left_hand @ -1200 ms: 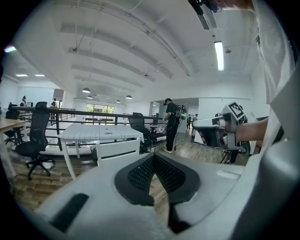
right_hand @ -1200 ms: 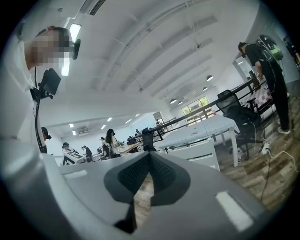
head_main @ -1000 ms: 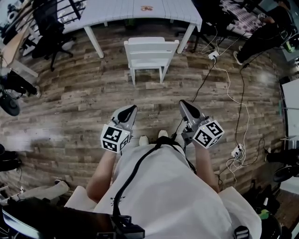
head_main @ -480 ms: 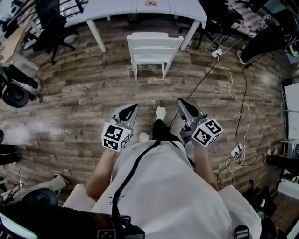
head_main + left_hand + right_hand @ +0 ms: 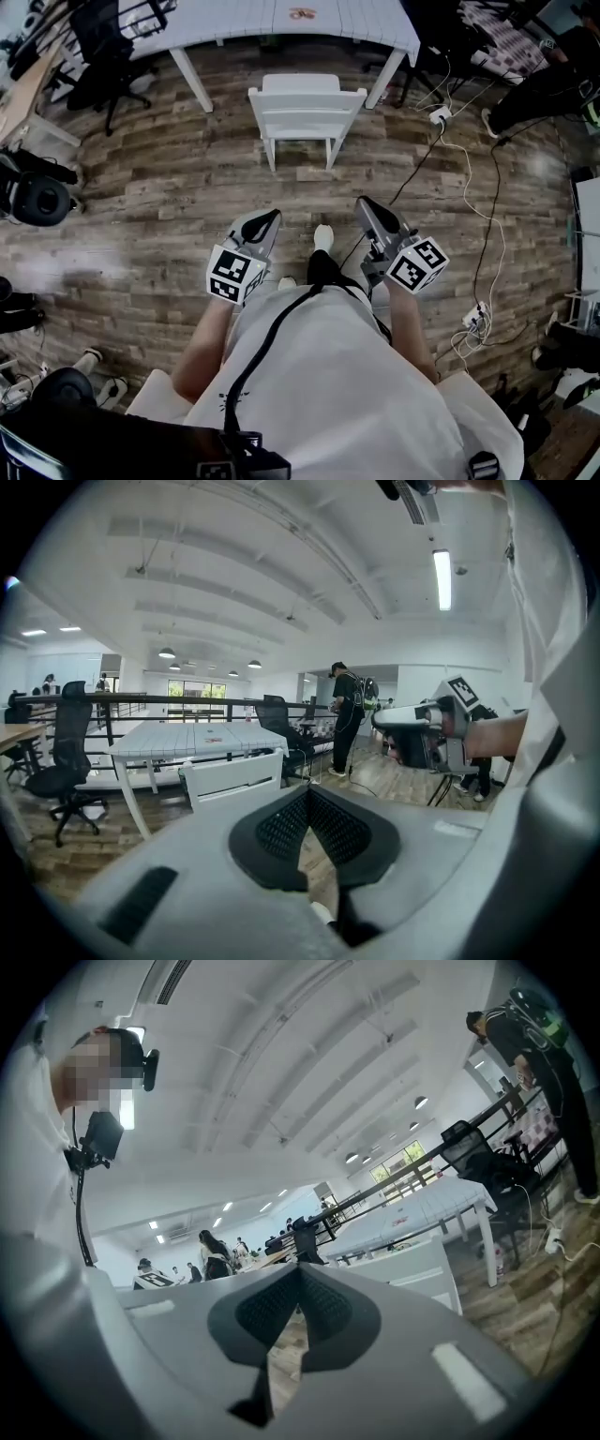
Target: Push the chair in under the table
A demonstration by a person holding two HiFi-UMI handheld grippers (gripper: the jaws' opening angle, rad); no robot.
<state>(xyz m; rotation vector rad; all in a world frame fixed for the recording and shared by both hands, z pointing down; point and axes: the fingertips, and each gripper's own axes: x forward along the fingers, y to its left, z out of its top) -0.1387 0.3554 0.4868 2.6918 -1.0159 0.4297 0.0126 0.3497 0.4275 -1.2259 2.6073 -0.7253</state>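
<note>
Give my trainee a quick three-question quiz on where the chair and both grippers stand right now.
1. True or false: the left gripper is touching the chair.
2. Multiple choice: the right gripper is A) shut and empty, B) wide open, C) shut on the chair.
3. Short answer: which part of the chair faces the grippers, and is the chair pushed in under the table yet?

Key:
1. False; bare floor lies between them.
2. A.
3. The backrest; the chair is not pushed in yet.
</note>
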